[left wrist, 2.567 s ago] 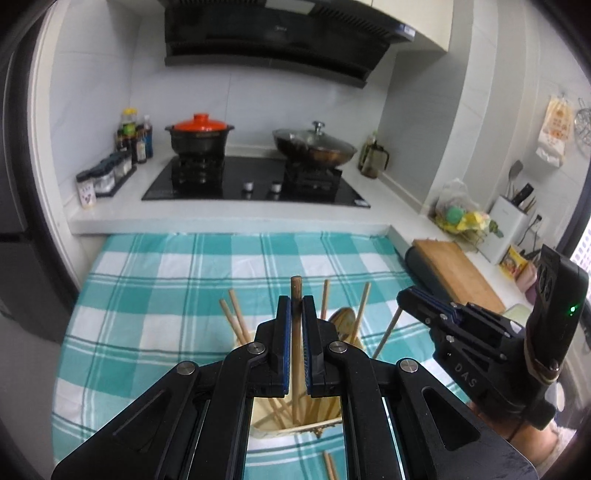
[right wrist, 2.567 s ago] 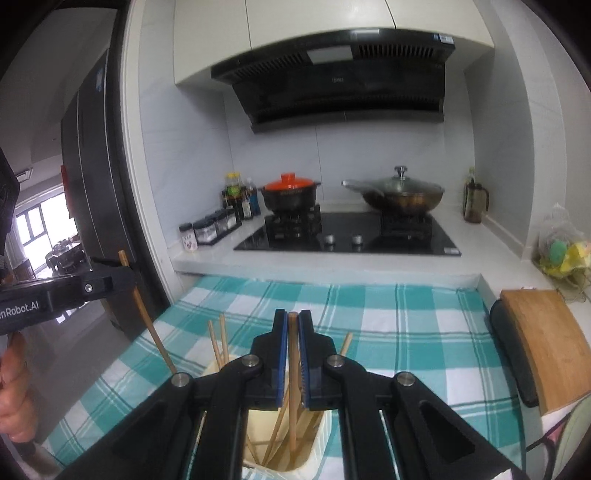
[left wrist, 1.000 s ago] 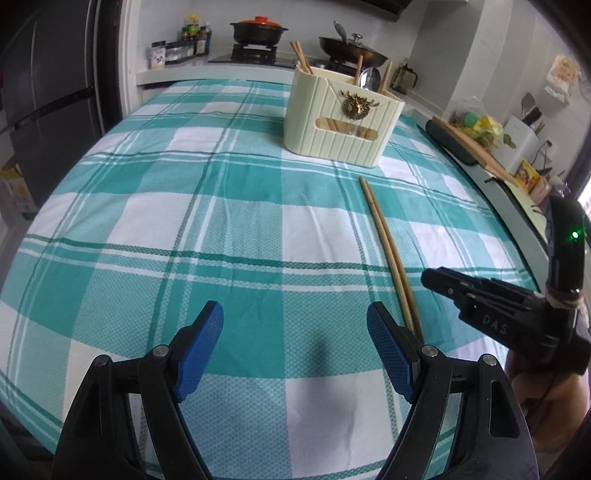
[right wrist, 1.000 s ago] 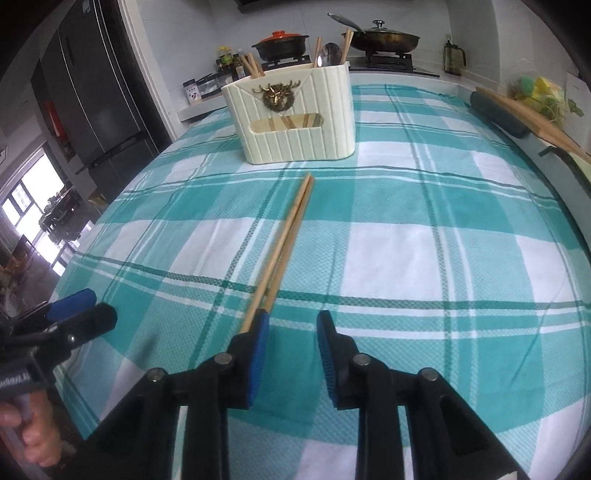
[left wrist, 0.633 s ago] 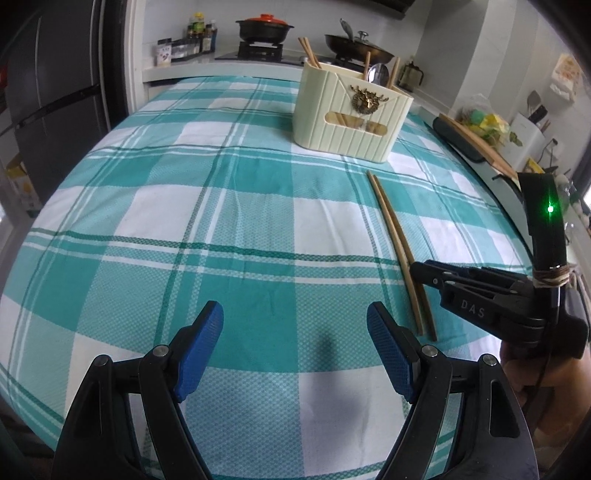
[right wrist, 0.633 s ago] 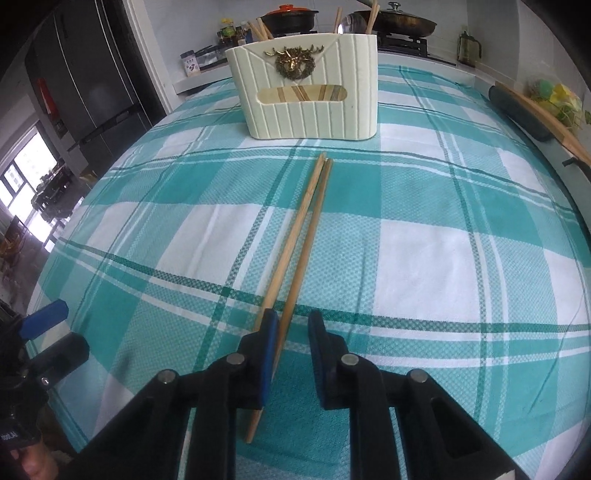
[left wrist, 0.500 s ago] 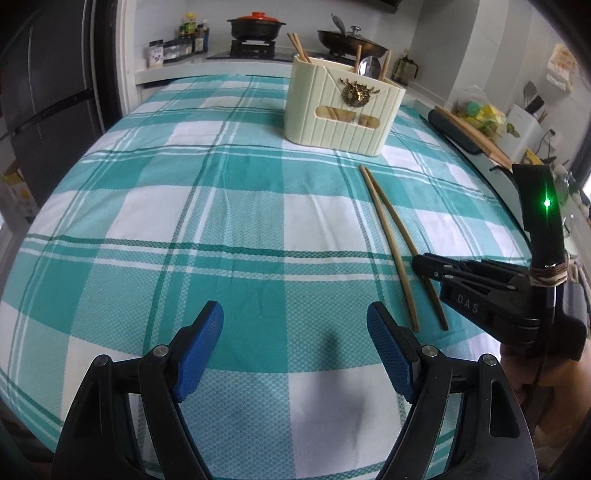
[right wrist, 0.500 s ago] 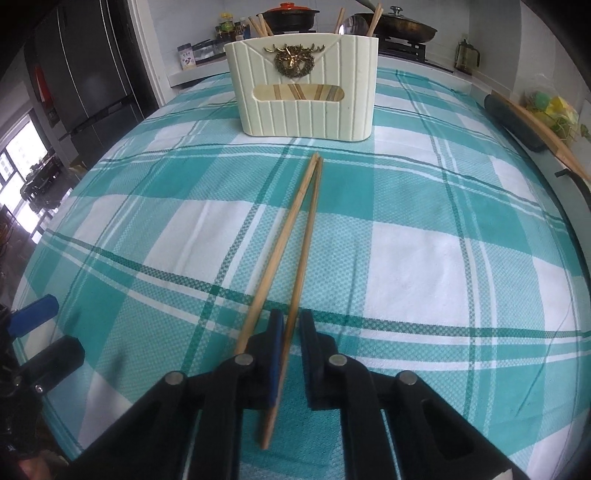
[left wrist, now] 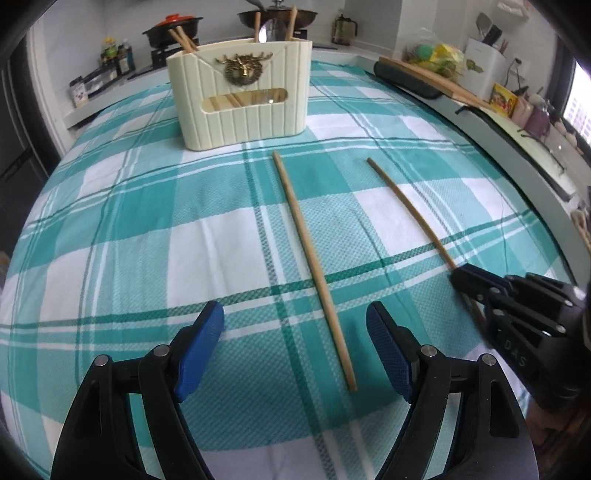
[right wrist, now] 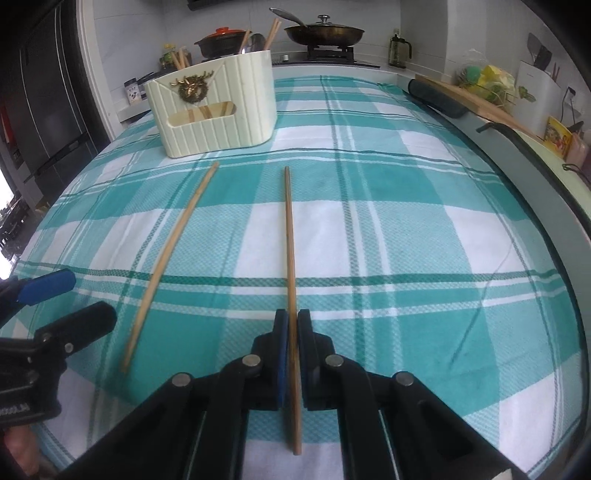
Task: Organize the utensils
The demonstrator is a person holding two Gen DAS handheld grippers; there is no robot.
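Two wooden chopsticks lie on the teal checked cloth in front of a cream utensil holder that has chopsticks and a spoon standing in it. My right gripper is shut on the near part of the right chopstick. The left chopstick lies loose, its near end between the fingers of my left gripper. The left jaws are closing, and the blue pads stand clear of the stick.
A stove with a red-lidded pot and a lidded pan is behind the holder. A wooden cutting board lies along the counter at right, with the table's grey edge beside it. A dark fridge stands at left.
My right gripper shut on one chopstick and drew it to the right, away from the other. My left gripper moved over to the loose chopstick, which now lies between its fingers.
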